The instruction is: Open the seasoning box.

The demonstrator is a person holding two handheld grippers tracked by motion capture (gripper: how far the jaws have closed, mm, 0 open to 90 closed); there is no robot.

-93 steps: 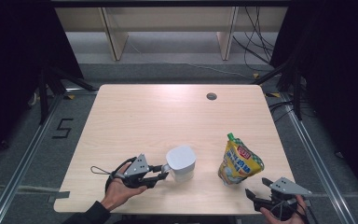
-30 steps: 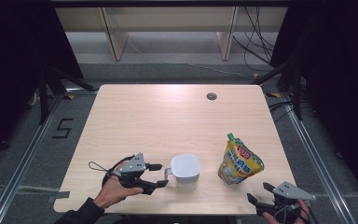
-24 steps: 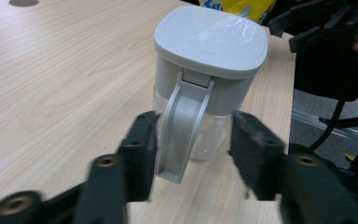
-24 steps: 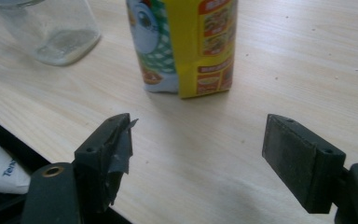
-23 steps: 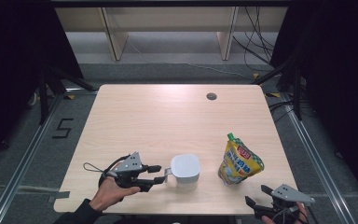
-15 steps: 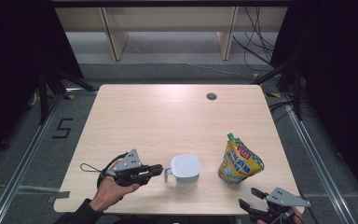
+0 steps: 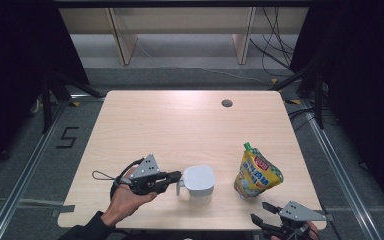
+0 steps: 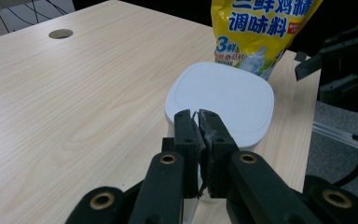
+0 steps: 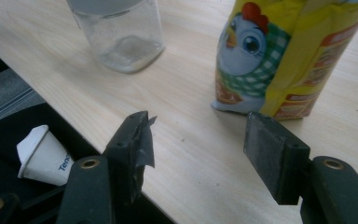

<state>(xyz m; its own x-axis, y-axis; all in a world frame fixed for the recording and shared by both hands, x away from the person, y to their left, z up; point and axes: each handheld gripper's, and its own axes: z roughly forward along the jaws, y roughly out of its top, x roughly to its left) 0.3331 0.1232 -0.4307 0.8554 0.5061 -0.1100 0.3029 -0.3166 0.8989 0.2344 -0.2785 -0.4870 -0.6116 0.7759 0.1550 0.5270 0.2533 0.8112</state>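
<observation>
The left tool (image 7: 176, 176) is pinched tight on the handle of the white-lidded jar (image 7: 198, 181); the jar sits on the bench (image 7: 180, 125). The right tool (image 7: 261, 215) has just been closing with nothing between its jaws; the yellow bag (image 7: 256, 171) stands just past it.

The left gripper (image 8: 196, 122) hides the jar's handle (image 7: 180, 186); the pouch (image 8: 261, 32) is cut off.

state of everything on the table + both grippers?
Jar: upright, clear glass, white lid on, handle toward the left gripper.
Seasoning pouch: standing upright, green cap on.
Left gripper: jaws shut, tips at the lid's edge; what is between them cannot be told.
Right gripper: jaws have just been closing, apart, nothing between them, short of the pouch.
</observation>
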